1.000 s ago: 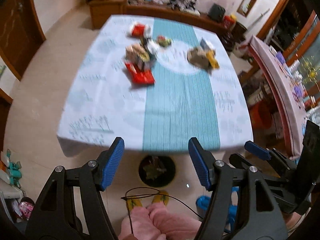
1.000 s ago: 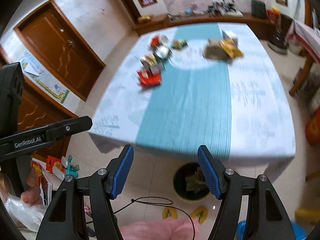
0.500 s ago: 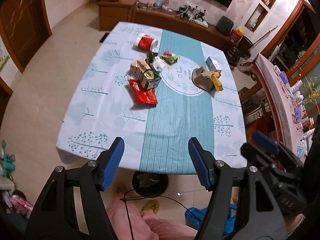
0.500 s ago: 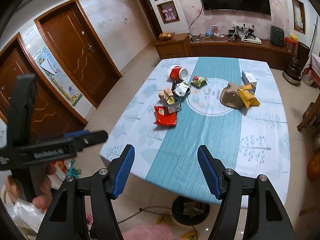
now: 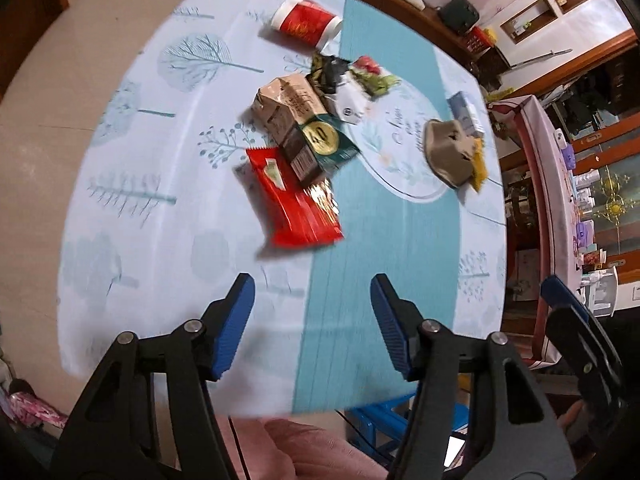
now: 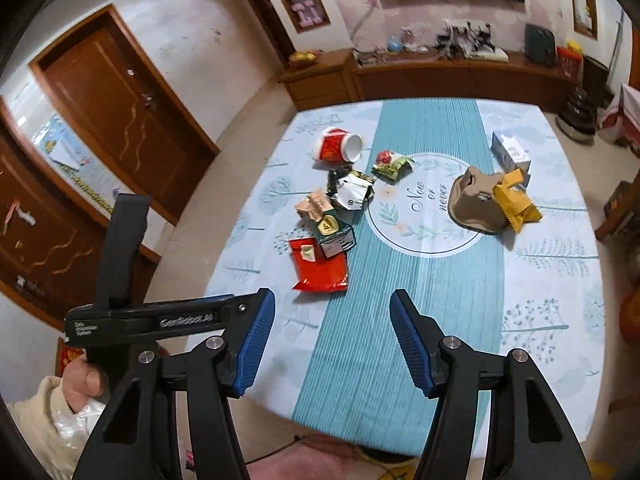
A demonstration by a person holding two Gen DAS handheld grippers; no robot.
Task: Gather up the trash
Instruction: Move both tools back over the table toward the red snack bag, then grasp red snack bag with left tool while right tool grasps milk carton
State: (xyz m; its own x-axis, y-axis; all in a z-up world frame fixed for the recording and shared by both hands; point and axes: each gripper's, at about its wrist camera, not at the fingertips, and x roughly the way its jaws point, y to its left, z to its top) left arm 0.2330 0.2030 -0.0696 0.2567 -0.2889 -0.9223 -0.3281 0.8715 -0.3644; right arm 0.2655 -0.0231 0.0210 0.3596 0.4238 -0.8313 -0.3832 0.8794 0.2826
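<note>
Trash lies on a table with a light blue cloth and teal runner (image 5: 380,240) (image 6: 400,320). A red wrapper (image 5: 294,200) (image 6: 320,266) is nearest. Behind it lie a green carton (image 5: 320,148) (image 6: 334,232), a tan bag (image 5: 286,104) (image 6: 312,206), a silver pouch (image 6: 352,194), a small green-red packet (image 5: 370,74) (image 6: 392,164) and a tipped red cup (image 5: 306,22) (image 6: 336,146). To the right are a brown paper bag (image 5: 448,152) (image 6: 474,204), a yellow wrapper (image 6: 516,202) and a small box (image 6: 510,152). My left gripper (image 5: 312,312) is open above the near table edge, short of the red wrapper. My right gripper (image 6: 332,332) is open and empty.
A wooden sideboard (image 6: 440,76) runs along the far wall. Wooden doors (image 6: 132,108) stand at the left. A second table (image 5: 552,200) with clutter is at the right. A blue stool (image 5: 400,420) stands under the near edge.
Both grippers have moved forward and lower toward the table. The floor bin under the table edge has gone out of view. The left gripper now hangs over the cloth near the red wrapper.
</note>
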